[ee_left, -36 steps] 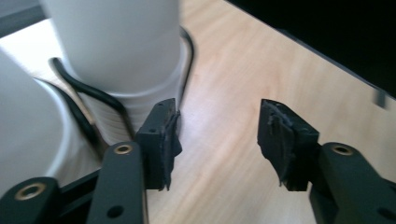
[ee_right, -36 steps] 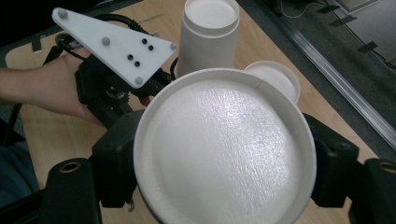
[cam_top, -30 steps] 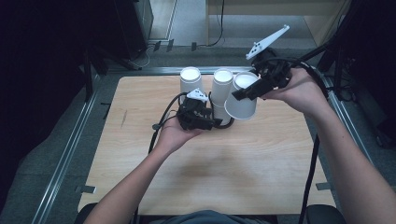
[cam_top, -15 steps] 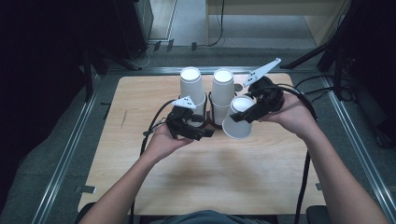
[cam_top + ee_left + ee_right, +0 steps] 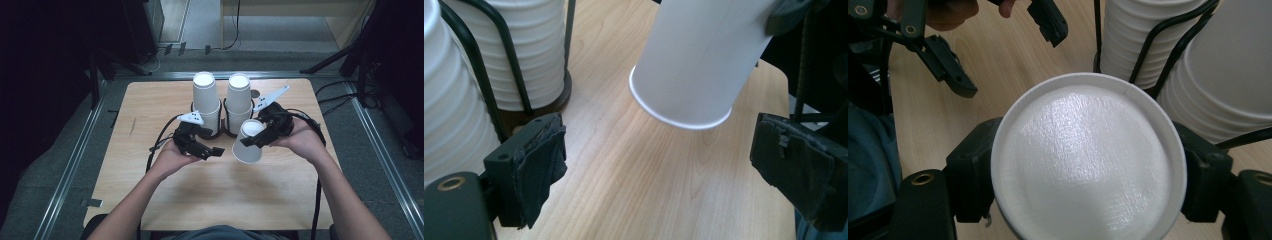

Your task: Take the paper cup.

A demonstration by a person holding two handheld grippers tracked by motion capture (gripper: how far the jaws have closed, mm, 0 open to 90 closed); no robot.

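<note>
Right tongs (image 5: 257,138) grip an upside-down cup (image 5: 248,143), tilted above the bench (image 5: 215,200). Left tongs (image 5: 210,150) gape empty beside it. Two cup stacks (image 5: 205,100) stand behind.

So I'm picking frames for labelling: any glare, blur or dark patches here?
High view: surroundings are dark, the table evenly lit. Left gripper view: sharp, a soft shadow under the held cup. Right gripper view: a bright sheen on the cup's base, and the stacked cups look slightly soft.
</note>
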